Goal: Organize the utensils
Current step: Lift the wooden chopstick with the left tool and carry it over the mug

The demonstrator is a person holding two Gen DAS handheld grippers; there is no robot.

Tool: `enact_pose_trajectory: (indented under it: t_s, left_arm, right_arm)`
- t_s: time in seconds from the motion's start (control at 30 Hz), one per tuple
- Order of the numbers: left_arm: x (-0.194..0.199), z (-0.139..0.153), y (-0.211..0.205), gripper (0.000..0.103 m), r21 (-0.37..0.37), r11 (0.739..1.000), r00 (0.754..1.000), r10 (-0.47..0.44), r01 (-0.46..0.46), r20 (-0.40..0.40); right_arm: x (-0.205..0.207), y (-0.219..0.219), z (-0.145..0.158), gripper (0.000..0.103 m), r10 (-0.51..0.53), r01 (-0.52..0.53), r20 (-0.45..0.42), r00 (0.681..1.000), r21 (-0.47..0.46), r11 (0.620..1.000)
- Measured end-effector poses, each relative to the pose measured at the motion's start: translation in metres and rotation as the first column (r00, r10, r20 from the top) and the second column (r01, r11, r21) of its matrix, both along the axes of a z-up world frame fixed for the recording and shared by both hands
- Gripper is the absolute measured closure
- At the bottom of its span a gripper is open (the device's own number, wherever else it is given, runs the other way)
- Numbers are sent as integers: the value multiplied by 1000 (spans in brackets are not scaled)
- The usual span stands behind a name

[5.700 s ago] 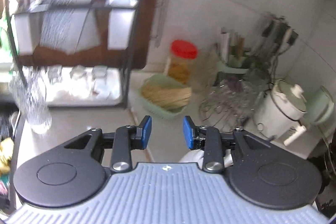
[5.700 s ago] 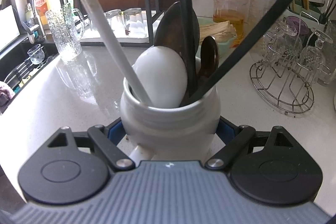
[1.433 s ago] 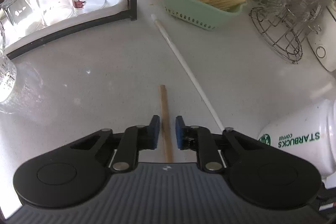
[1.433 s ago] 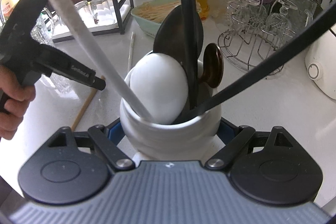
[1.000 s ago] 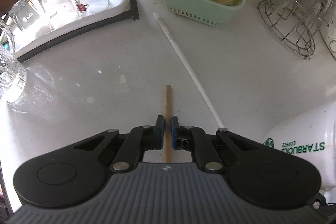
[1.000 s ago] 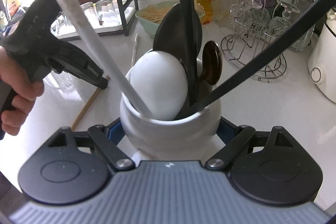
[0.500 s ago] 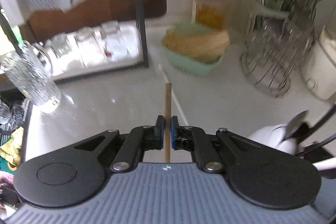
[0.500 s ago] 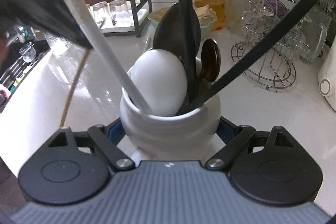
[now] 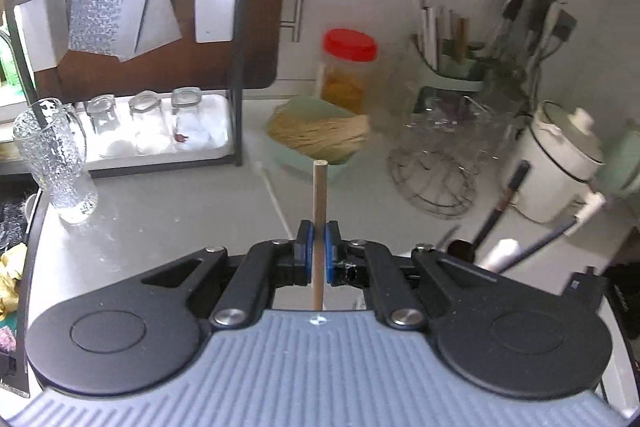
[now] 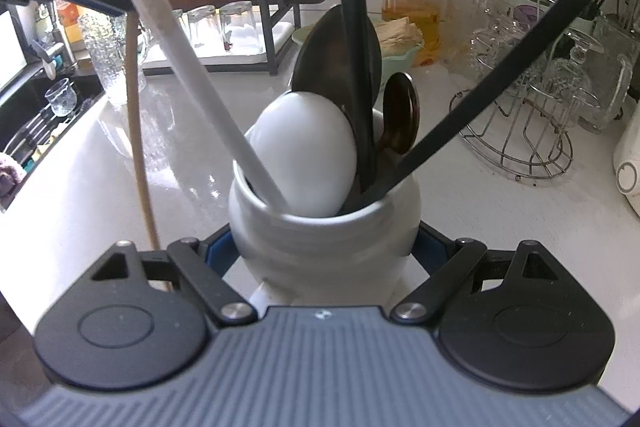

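L tongs [image 9: 316, 251] clamped wood stick [image 9: 319, 211], airborne; R tongs [image 10: 326, 251] gripped utensil jar [image 10: 324, 227]. White stick [image 9: 276, 201] lay on desk [image 9: 180, 219], unsorted.

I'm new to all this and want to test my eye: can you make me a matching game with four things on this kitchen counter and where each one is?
Things:
1. wooden stick
2. white jar
3. thin white stick
4. drinking glasses

Places:
A. lying on the counter
B. upside down on the rack tray
C. pinched in the left gripper
D. clamped in the right gripper

Pairs: 1-C, 2-D, 3-A, 4-B
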State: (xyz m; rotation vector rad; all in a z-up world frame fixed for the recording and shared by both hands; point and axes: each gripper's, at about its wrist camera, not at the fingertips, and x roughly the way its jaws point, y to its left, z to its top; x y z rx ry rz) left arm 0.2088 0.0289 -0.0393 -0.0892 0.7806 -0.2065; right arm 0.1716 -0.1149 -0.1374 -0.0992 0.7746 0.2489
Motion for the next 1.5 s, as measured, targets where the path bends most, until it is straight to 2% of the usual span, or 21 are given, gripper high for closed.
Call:
enact_pose_trajectory:
  t_s: [0.17,0.5,0.77,1.1,1.3,1.5]
  left_arm:
    - [-12,9,-3,96,-22,998,998,-55,56,12]
    - [-34,47,-8,96,-43,998,993,-44,49,106]
    - [-40,91,-30,96,-10,995,972,-91,95,216]
    - [-48,119,-42,96,-22,987,953,-148,160,264]
    - [-52,126,-42,96,-78,981,946,-147,176,290]
    - [-51,113,-47,96,-87,979,950,-152,182,273]
  right_arm:
    - [-5,1,1,12,-13,13,1,1000,-1,1000]
    - [-9,0,0,12,8,-8,9,1000,3,1000]
    - [-12,3,0,12,7,-7,8,1000,-1,1000]
    - [-16,3,-1,12,5,-5,14,1000,-6,1000]
    - [-14,3,0,12,9,-9,11,1000,-8,1000]
    - [-16,3,-1,12,10,-10,15,1000,-6,1000]
